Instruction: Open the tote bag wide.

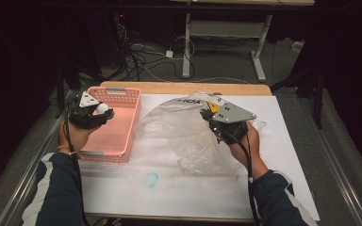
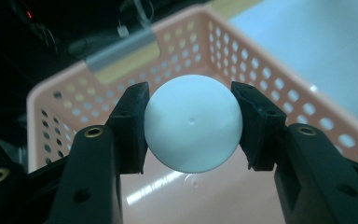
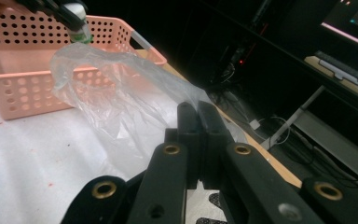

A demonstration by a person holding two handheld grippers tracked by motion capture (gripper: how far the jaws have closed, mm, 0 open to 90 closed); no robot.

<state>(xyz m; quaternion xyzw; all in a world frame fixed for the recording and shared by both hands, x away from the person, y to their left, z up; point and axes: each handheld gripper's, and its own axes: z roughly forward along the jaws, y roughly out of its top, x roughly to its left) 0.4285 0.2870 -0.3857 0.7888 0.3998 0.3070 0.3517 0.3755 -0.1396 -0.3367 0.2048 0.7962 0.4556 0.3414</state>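
Both forearms wear dark navy sleeves [image 1: 59, 181] with a white stripe down the outer side. The left gripper [image 1: 99, 113] is black, topped by a small grey three-cornered plate [image 1: 87, 100] with dark dots; a black cable [image 1: 68, 136] trails from it along the wrist toward the sleeve. The right gripper [image 1: 206, 114] carries a larger grey three-cornered plate [image 1: 233, 113] with dark holes, and its own black cable [image 1: 247, 157] runs back to the cuff. Up close, the black fingers [image 2: 130, 126] are blocky, matte pads on broad arms set with brass-ringed screw holes.
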